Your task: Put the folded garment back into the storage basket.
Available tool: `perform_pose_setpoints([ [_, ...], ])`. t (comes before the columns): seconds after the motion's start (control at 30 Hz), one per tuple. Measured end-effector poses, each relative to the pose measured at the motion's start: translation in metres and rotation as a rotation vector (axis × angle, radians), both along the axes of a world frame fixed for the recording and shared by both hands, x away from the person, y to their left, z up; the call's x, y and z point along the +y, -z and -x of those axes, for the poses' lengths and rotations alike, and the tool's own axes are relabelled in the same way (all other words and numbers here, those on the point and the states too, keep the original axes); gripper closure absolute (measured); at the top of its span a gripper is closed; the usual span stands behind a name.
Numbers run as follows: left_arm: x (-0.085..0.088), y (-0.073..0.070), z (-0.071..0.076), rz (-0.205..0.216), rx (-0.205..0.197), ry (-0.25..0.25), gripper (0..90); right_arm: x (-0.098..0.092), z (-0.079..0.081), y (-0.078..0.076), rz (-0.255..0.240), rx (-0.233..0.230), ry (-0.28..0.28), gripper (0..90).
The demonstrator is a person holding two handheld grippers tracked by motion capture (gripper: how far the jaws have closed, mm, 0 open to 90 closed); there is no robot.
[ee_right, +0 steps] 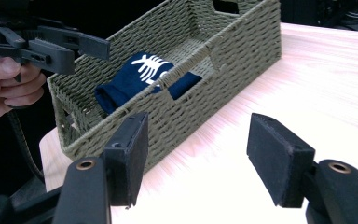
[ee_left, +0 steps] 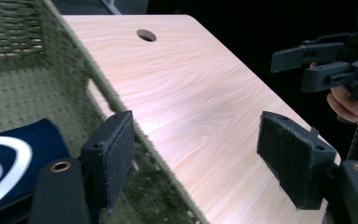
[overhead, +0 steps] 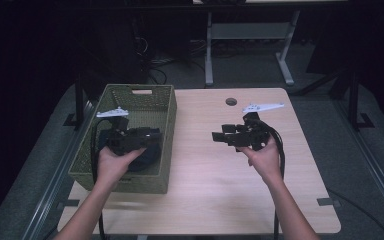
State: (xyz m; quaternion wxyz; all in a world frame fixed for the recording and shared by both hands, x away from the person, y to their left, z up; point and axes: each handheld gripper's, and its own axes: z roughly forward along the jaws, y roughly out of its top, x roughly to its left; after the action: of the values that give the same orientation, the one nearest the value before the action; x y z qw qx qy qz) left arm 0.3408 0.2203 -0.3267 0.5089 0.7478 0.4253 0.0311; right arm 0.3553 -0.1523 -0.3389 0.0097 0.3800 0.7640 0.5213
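I hold my left gripper over the near part of the woven green basket, which sits on the left side of the wooden table, and its jaws stand spread wide with nothing between them; in the left gripper view one felt pad hangs above the basket's right wall and the other out over bare table. My right gripper hovers above the middle of the table, well apart from the basket, its jaws likewise parted and empty, pointing left toward the basket's long side. The thing I am working around is the folded dark blue cloth with a white print, lying on the basket floor at the near end, close against the right wall and just below my left gripper. I judge it to be soft, light and limp: it will not break or slip from the felt pads, but it will sag and may unfold if I pinch only a single layer at a corner. The better hold, I think, is across the thick folded edge, taking all layers together, coming straight down so the jaws clear the basket wall. The basket itself looks stiff yet light, so a snagged jaw could drag or tip it.
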Motion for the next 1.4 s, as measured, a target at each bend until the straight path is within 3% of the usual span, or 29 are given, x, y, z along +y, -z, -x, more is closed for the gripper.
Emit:
perform_pose_setpoints([
  [0.73, -0.067, 0.003, 0.003, 0.016, -0.013, 0.114, 27.6, -0.059, 0.019, 0.008, 0.0, 0.009, 0.08, 37.9],
  [1.4, -0.116, 0.014, 0.024, 0.014, -0.028, 0.213, 24.0, -0.112, 0.034, 0.029, 0.032, 0.032, 0.192, 36.4],
])
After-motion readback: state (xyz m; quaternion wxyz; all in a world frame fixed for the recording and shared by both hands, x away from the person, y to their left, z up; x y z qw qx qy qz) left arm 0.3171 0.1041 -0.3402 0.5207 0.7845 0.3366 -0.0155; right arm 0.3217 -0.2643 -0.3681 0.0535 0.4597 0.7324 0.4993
